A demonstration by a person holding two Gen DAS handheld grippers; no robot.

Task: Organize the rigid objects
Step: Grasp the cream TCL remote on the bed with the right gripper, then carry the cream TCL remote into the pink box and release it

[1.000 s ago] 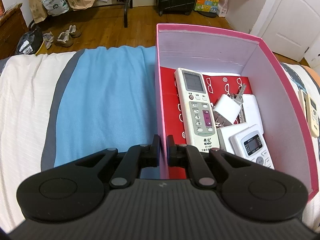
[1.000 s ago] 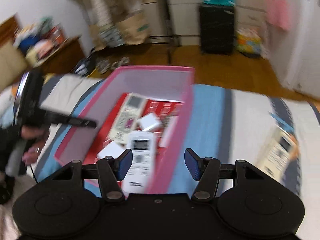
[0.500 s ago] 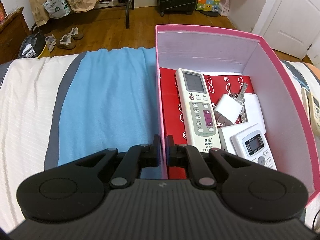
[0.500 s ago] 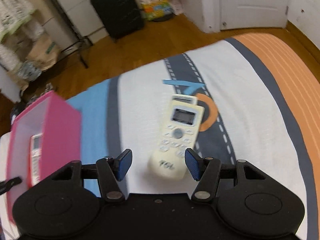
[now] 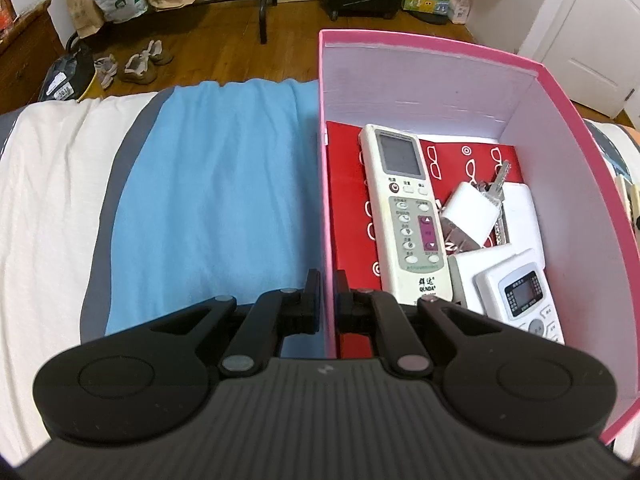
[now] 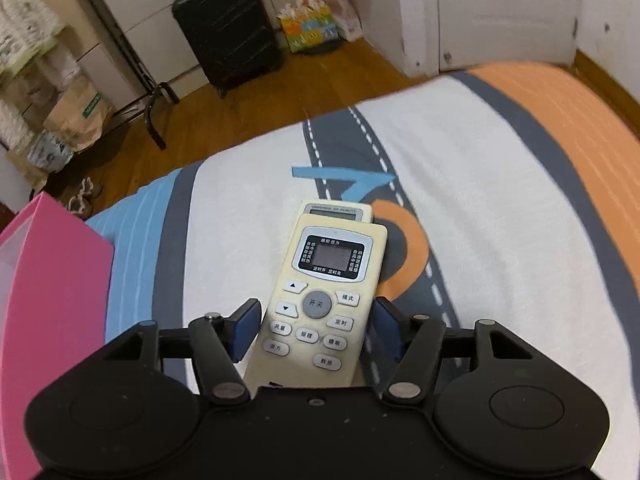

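Swinging away from the pink box (image 5: 440, 46), the right gripper (image 6: 316, 326) now straddles the yellowed remote (image 6: 320, 300), jaws spread at three and nine o'clock and just widened, ready to grab. The left gripper (image 5: 328, 296) pinches the box wall so it stays put.

- Bed (image 6: 500, 208): covered by a white spread with grey, blue and orange bands.
- Box (image 5: 592, 184): pink, open-topped, standing on the spread, its left wall along the blue band (image 5: 216, 200).
- Remote (image 6: 320, 304): cream, face up on the white area, overlapping the orange ring print.
- Second remote (image 6: 336, 211): lies mostly hidden beneath the first, only its far end showing.
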